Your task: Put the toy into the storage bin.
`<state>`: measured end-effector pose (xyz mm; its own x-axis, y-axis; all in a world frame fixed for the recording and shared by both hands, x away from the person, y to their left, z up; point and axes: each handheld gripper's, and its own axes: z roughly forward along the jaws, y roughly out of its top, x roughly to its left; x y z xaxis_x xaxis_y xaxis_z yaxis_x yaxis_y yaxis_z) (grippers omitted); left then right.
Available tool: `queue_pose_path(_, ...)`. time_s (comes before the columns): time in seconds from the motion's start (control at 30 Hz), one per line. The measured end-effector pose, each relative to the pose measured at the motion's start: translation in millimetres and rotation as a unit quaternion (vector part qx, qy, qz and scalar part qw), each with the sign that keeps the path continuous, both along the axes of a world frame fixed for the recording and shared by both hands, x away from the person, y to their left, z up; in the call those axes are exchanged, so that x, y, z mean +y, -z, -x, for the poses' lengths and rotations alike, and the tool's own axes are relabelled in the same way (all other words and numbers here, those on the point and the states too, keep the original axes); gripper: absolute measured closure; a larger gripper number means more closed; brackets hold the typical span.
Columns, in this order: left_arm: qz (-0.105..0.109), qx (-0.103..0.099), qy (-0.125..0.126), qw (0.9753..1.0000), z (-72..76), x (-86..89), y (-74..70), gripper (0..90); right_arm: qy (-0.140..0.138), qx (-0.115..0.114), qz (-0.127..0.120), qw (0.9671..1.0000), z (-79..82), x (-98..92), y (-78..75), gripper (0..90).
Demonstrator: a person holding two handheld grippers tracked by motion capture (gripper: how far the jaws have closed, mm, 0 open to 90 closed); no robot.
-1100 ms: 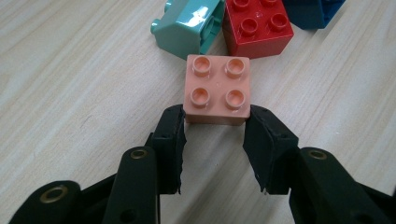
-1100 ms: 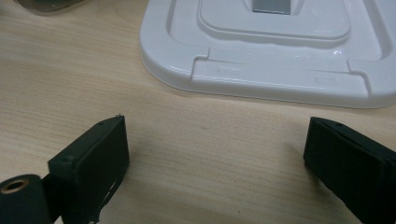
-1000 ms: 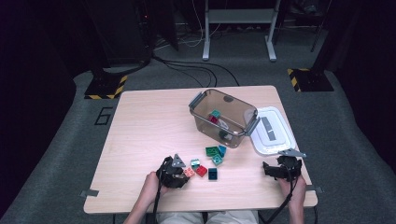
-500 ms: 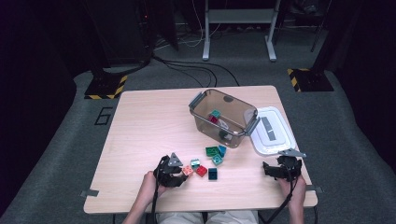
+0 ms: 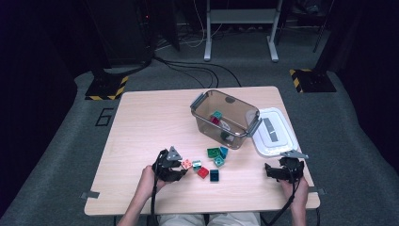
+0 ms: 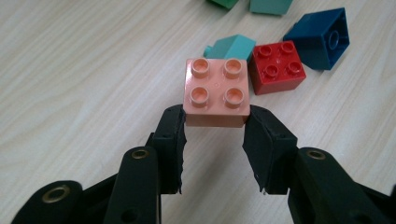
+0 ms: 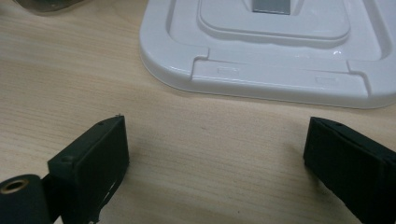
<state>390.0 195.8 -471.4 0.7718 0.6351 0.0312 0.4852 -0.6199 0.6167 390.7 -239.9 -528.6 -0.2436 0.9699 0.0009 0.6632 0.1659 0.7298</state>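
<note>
My left gripper (image 6: 215, 123) is shut on a salmon-pink four-stud brick (image 6: 215, 91), its jaws pressed against the brick's two sides just above the wooden table (image 5: 141, 122). In the high view that brick (image 5: 187, 164) sits at the tip of the left gripper (image 5: 181, 167), near the table's front. Just beyond it lie a red brick (image 6: 276, 67), a teal piece (image 6: 233, 46) and a dark blue block (image 6: 322, 37). My right gripper (image 7: 215, 154) is open wide over bare wood, facing the near edge of a white lid (image 7: 280, 70). It rests at the front right (image 5: 281, 165).
A clear brown bin (image 5: 226, 117) with several bricks inside stands right of the table's centre. The white lid (image 5: 274, 132) lies flat to its right. More loose green, teal and blue bricks (image 5: 216, 155) lie between the bin and the left gripper.
The left gripper has shifted slightly at the pink brick. The right gripper has stayed where it was.
</note>
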Motion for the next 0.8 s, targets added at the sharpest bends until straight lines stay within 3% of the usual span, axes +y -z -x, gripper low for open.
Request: queue_pose_path(0.8,0.006,-0.019,0.004,0.9998,-28.2,-8.0,-31.6,58.8,0.000,0.000,-0.001,1.0000,-0.1,0.0,0.1,6.2)
